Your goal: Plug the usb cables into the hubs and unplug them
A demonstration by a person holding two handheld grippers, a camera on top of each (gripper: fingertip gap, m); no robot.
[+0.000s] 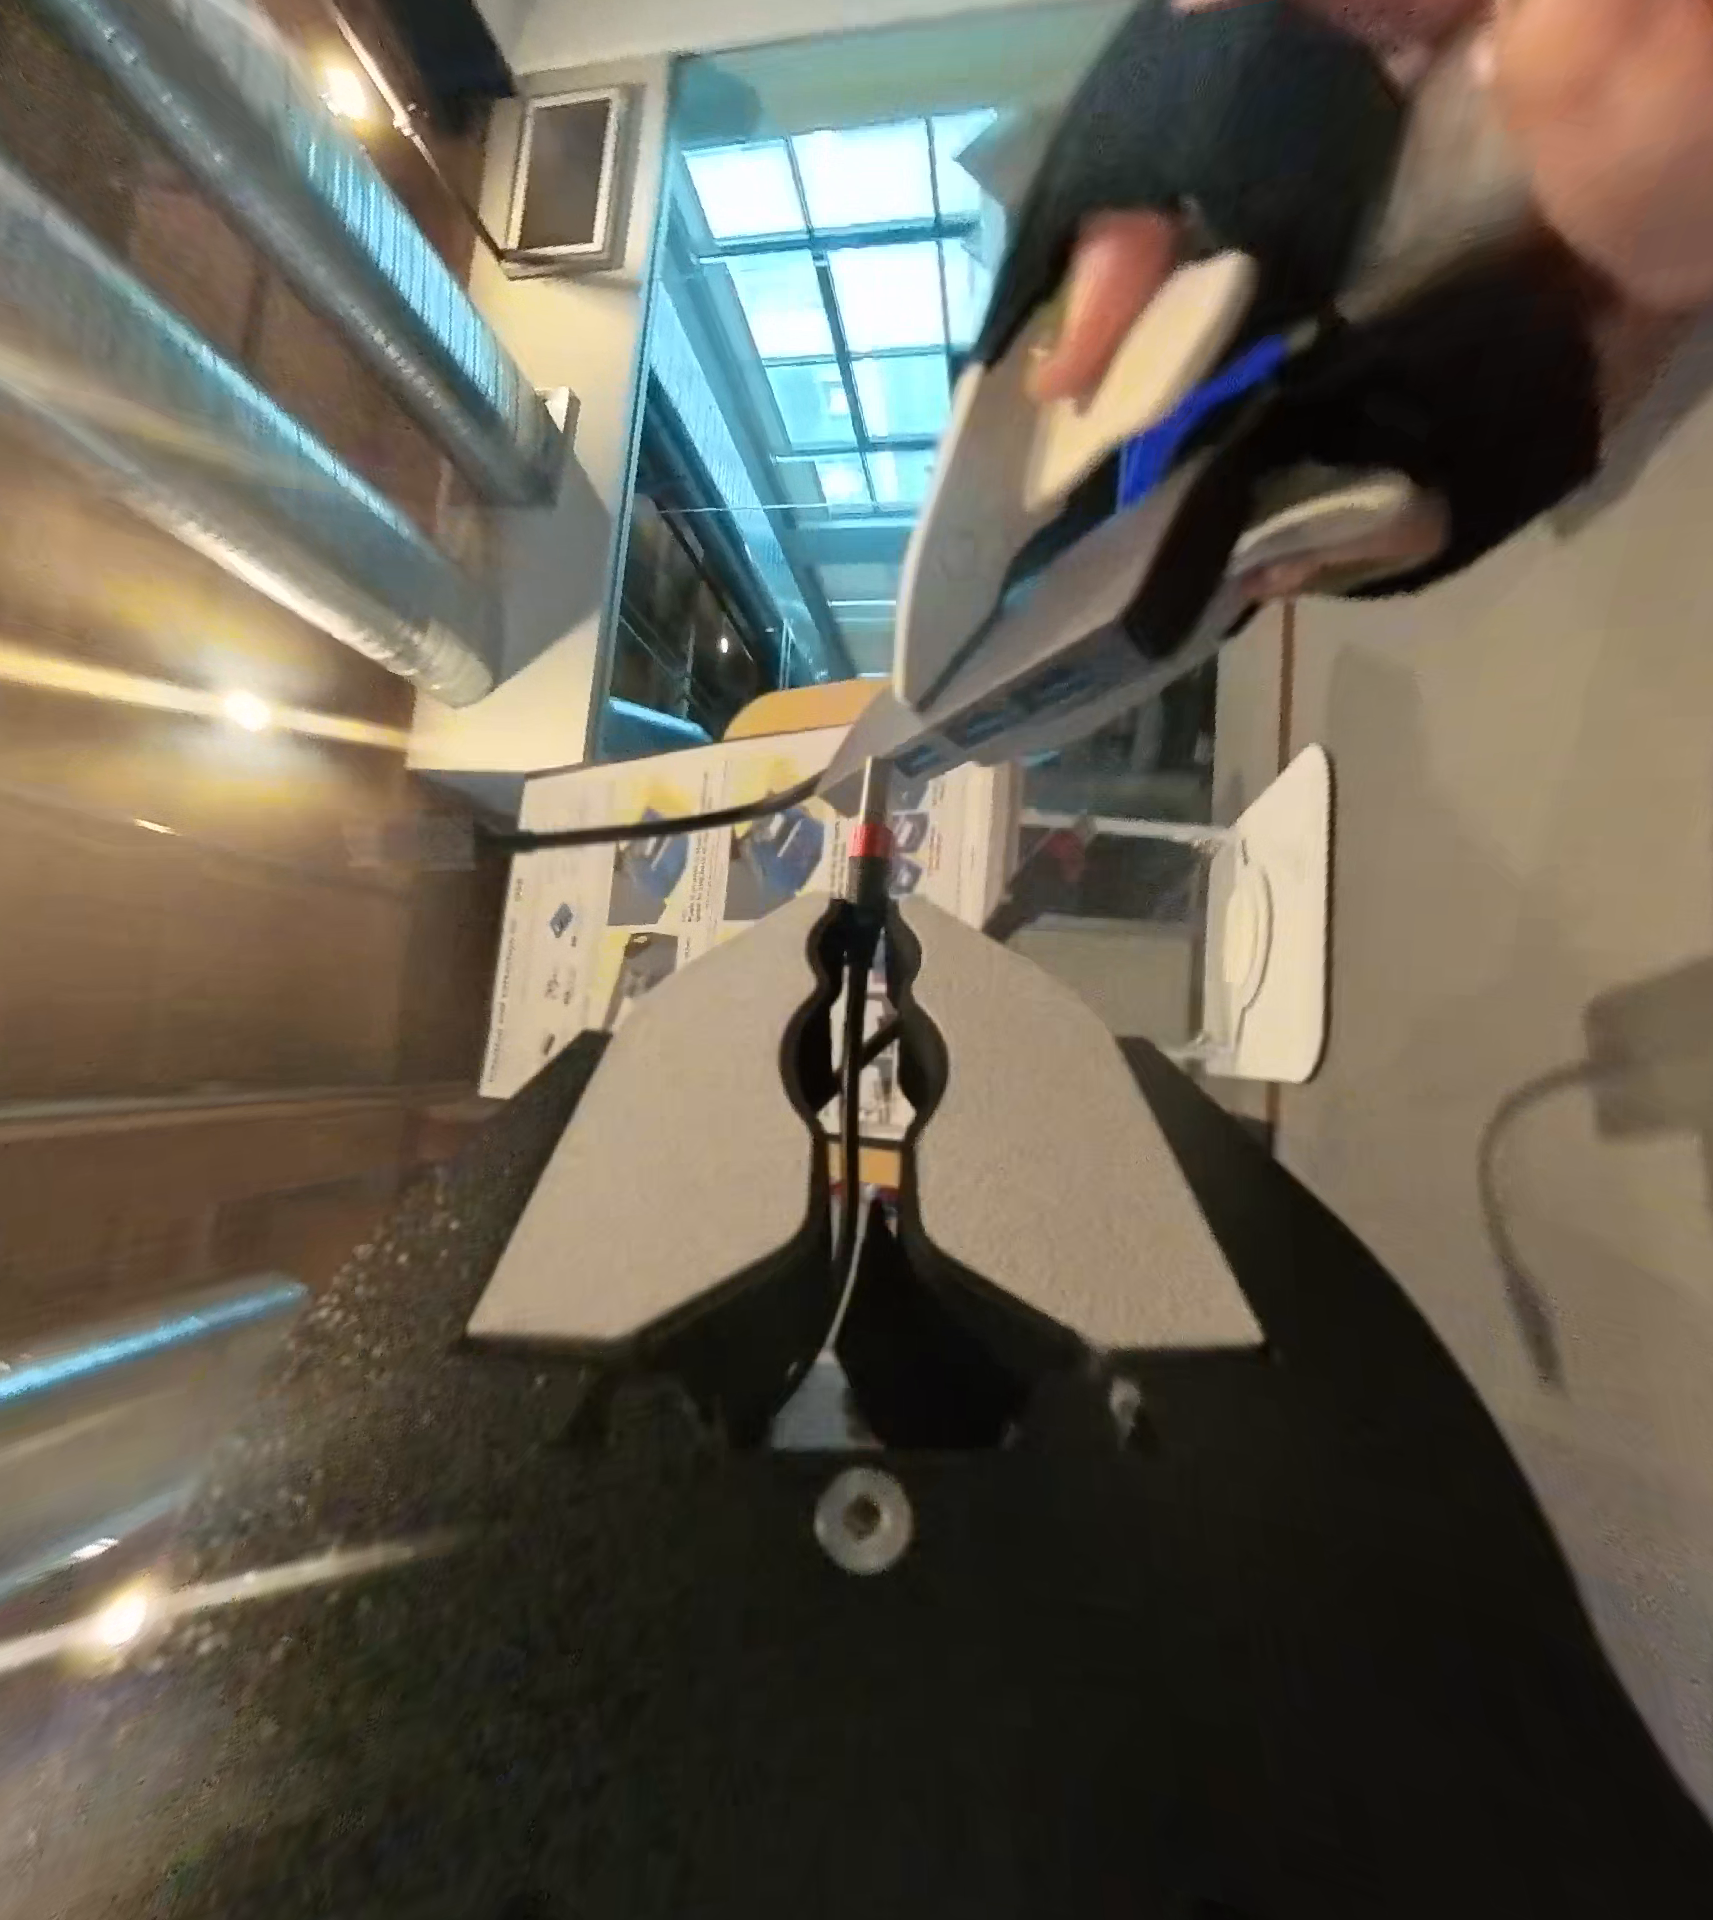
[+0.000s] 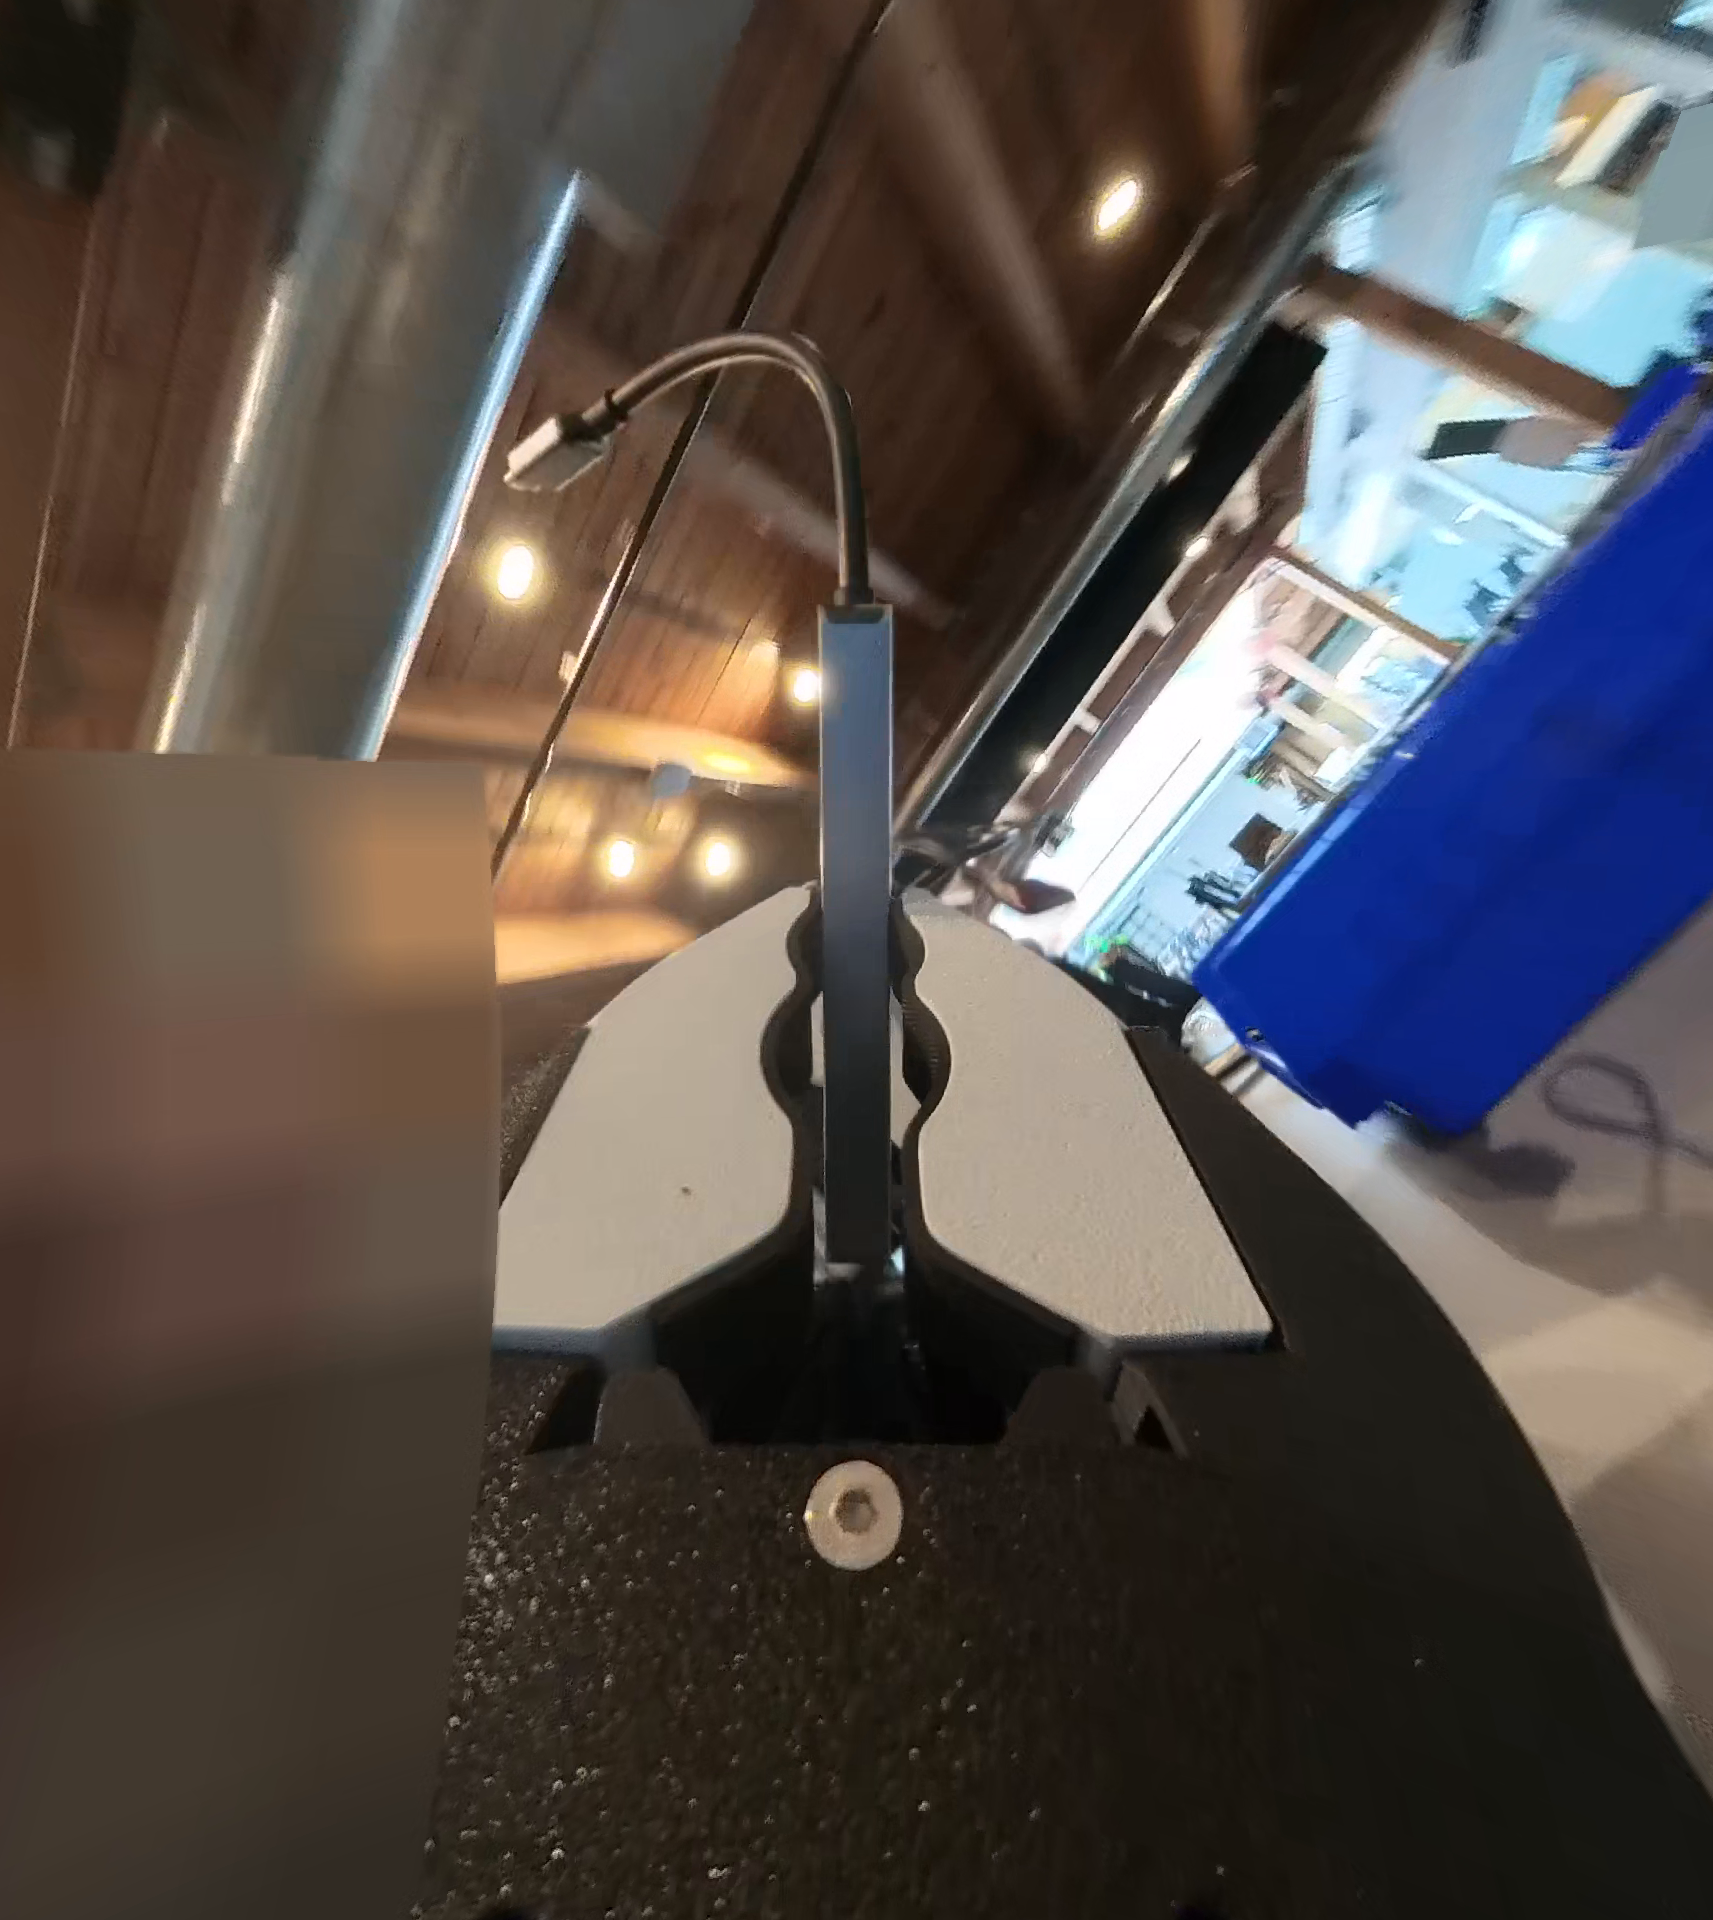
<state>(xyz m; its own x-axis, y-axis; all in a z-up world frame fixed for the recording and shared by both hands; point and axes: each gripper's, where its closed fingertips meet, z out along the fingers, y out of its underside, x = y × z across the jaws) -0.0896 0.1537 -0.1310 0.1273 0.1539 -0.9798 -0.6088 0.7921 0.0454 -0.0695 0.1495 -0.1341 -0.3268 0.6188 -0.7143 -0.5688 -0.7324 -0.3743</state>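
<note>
The usb cable (image 1: 860,862), pinched at its plug in the left gripper (image 1: 864,940), meets the end port of the hub (image 2: 857,914), which the right gripper (image 2: 857,935) clamps edge-on. Whether the plug is seated or only at the port is unclear, so I judge one insertion underway, unplugging remaining. Right of the left gripper lies a grey table (image 1: 1517,831); beyond, wood ceiling, ducts.

Both views smear with motion blur and bend at the edges; warm ceiling lamps (image 2: 513,570) glare, cool daylight pours through windows (image 1: 836,312), foreground hand (image 1: 1652,145) unfocused.
</note>
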